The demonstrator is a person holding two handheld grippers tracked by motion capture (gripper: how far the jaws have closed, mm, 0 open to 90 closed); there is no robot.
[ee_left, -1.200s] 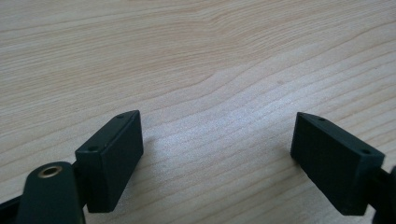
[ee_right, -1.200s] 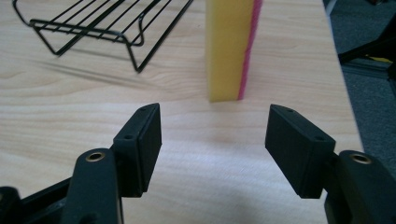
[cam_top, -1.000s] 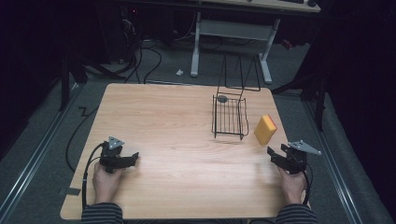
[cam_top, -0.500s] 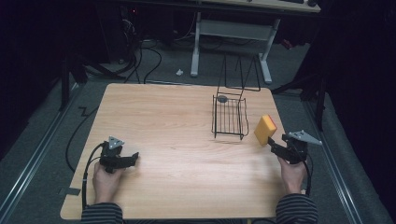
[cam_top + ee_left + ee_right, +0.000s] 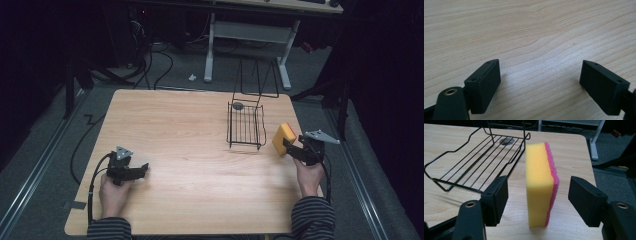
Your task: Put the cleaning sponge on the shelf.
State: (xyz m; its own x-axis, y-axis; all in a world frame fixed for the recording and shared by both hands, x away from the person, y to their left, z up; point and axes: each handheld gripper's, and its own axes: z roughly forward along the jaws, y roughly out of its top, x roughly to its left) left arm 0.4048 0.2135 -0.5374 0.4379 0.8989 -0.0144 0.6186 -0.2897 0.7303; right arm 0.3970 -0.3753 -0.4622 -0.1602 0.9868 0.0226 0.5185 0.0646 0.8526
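Observation:
A yellow sponge (image 5: 282,137) with a pink scouring side (image 5: 552,167) stands on edge near the table's right edge. My right gripper (image 5: 290,148) is open, one jaw on each side of the sponge (image 5: 537,180), with a gap on both sides. Its jaws have just been opening, and neither pad touches the sponge. My left gripper (image 5: 143,170) rests open at the front left of the wooden table (image 5: 175,125). Bare wood lies between its jaws (image 5: 540,72).
A black wire basket (image 5: 245,125) sits just left of the sponge, its tall handle loops at the far side. In the right gripper view the basket (image 5: 471,162) is ahead to the left. A grey round grommet (image 5: 238,105) lies under its far end. The table's right edge is close.
My right gripper moved forward and a little up to the sponge, and its jaws now straddle it. The left gripper and the sponge stayed where they were.

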